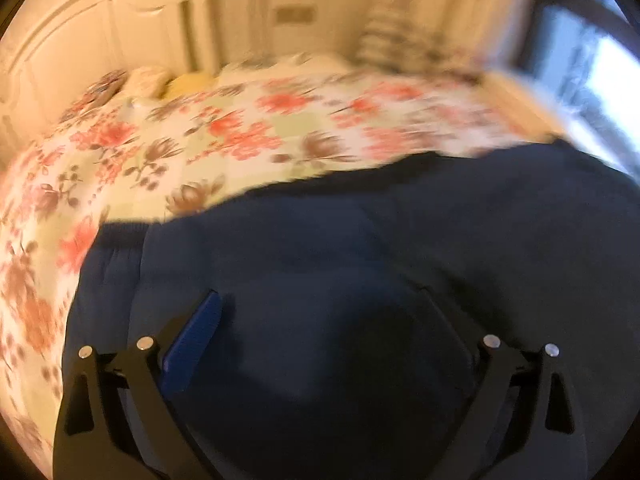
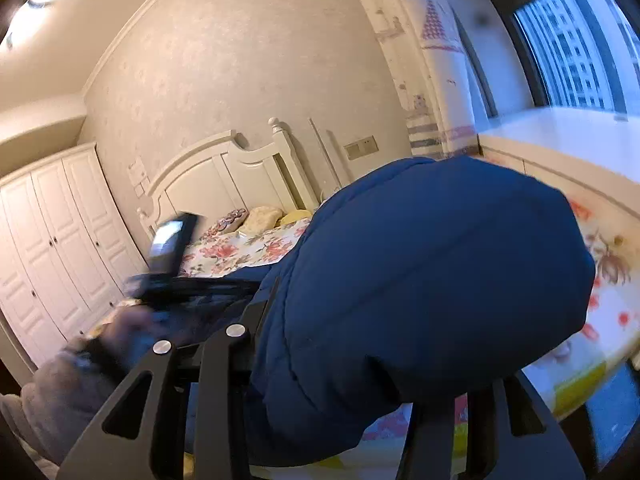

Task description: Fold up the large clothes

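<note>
A large navy padded jacket (image 1: 340,264) lies on the floral bedspread (image 1: 208,132) and fills the lower half of the left wrist view. My left gripper (image 1: 320,312) hovers just over it with its jaws spread wide; the blue pad (image 1: 192,344) of the left finger shows, the right pad is lost against the dark cloth. In the right wrist view a fold of the jacket (image 2: 420,280) bulges up between the fingers of my right gripper (image 2: 352,360), which is lifted off the bed. Its fingertips are buried in the cloth. The other hand-held gripper (image 2: 176,276) shows blurred at left.
A white headboard (image 2: 224,176) and pillows (image 2: 260,216) stand at the far end of the bed. A white wardrobe (image 2: 60,248) is at left. A window (image 2: 580,48) with a white sill (image 2: 560,136) runs along the right side.
</note>
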Demonstrator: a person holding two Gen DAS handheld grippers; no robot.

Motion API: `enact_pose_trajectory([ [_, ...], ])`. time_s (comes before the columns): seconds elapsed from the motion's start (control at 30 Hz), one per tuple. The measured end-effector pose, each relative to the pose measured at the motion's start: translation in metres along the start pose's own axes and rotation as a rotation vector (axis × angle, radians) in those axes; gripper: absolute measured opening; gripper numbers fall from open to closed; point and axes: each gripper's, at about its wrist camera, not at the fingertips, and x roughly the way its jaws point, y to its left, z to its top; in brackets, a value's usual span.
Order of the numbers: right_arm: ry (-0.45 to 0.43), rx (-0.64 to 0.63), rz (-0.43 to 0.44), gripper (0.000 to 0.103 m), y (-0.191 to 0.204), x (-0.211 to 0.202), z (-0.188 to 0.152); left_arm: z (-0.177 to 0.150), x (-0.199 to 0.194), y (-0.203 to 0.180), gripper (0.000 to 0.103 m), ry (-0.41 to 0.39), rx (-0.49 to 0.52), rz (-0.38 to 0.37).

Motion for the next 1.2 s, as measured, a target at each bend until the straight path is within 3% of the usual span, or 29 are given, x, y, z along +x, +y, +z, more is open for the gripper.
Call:
enact_pose_trajectory([
  [0.1,-0.008,-0.044,-0.016,0.046,0.009,0.004,0.003,-0.05,-0.048,-0.014,0.098,-0.063,0.072,-0.056],
  [0.17,-0.012,-0.08,-0.026,0.046,0.018,0.005,0.007,-0.095,-0.055,-0.028,0.098,-0.028,0.143,-0.102],
  [0.2,-0.014,-0.104,-0.029,0.046,0.024,0.006,0.009,-0.116,-0.055,-0.035,0.099,-0.025,0.19,-0.102],
  [0.27,-0.015,-0.179,-0.03,0.046,0.045,0.011,0.011,-0.147,-0.06,-0.043,0.099,-0.117,0.308,-0.02],
  [0.33,-0.028,-0.297,-0.041,0.046,0.073,0.016,0.01,-0.157,-0.071,-0.037,0.098,-0.131,0.338,-0.055],
  [0.43,-0.051,-0.511,-0.038,0.046,0.124,0.022,0.005,-0.154,-0.102,0.0,0.098,-0.196,0.243,-0.147],
  [0.53,-0.068,-0.716,-0.01,0.046,0.18,0.035,-0.01,-0.154,-0.13,0.061,0.098,-0.305,0.096,-0.068],
  [0.67,-0.071,-0.971,0.044,0.046,0.251,0.058,-0.049,-0.168,-0.145,0.159,0.097,-0.326,-0.219,0.006],
  [0.77,0.0,-1.263,0.085,0.046,0.299,0.089,-0.114,-0.19,-0.161,0.209,0.097,-0.348,-0.378,0.09],
  [0.8,0.07,-1.399,0.076,0.048,0.309,0.106,-0.147,-0.195,-0.167,0.219,0.097,-0.356,-0.41,0.112],
  [0.83,0.077,-1.54,0.027,0.049,0.315,0.118,-0.178,-0.2,-0.175,0.226,0.097,-0.368,-0.428,0.116],
  [0.87,0.025,-1.648,-0.042,0.05,0.319,0.123,-0.2,-0.2,-0.179,0.23,0.097,-0.376,-0.428,0.113],
  [0.9,0.031,-1.666,-0.057,0.053,0.321,0.125,-0.205,-0.199,-0.185,0.229,0.097,-0.386,-0.411,0.111],
  [1.0,0.093,-1.608,-0.027,0.057,0.319,0.129,-0.193,-0.174,-0.191,0.21,0.098,-0.402,-0.323,0.071],
  [1.2,0.044,-1.655,-0.034,0.059,0.314,0.128,-0.201,-0.064,-0.2,0.135,0.101,-0.393,-0.019,-0.097],
])
